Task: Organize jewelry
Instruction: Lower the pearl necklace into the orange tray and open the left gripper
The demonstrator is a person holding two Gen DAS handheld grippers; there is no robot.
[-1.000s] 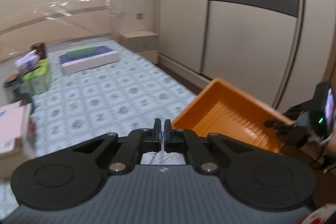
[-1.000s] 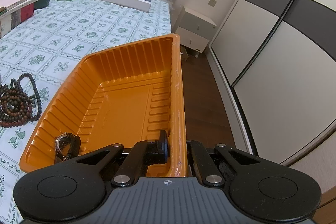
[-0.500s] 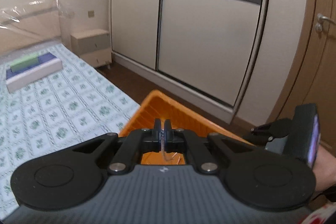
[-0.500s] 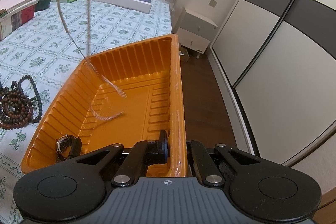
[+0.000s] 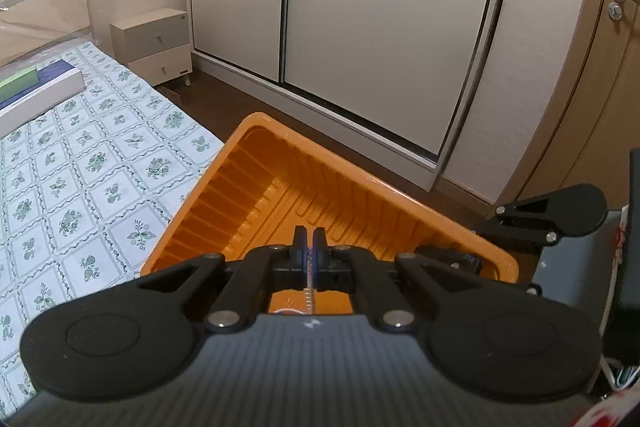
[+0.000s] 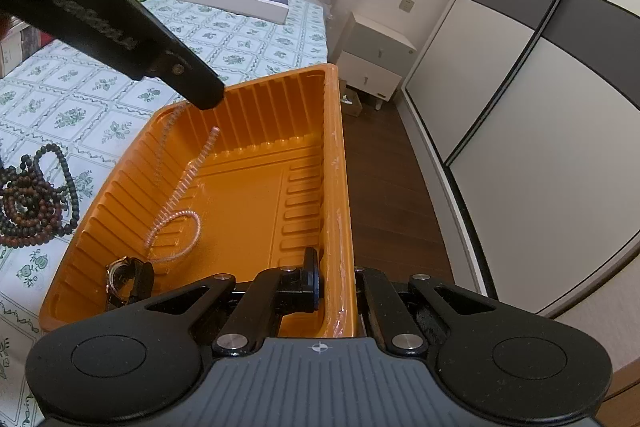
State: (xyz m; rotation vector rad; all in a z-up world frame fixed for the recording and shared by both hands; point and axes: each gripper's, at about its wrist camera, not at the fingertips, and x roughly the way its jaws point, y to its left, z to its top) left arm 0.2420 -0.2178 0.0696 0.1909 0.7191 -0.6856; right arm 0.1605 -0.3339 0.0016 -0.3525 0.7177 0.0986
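left gripper (image 6: 208, 99) now over tray (image 6: 334, 163) | fingers pinching necklace (image 6: 180, 187) | right gripper (image 6: 336, 291) clamps tray rim

We saw that our left gripper (image 5: 308, 241) was matte black, with two round discs on a grey ribbed body, silver screws at the linkage pivots and a small white crosshair mark. Our right gripper (image 6: 337, 281) matched it. Pale lettering, too blurred to read, ran along the left gripper's side.

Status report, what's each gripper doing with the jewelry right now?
Left gripper shut on pale necklace, dangling into orange tray. Right gripper clamps tray rim. Nothing blocking.
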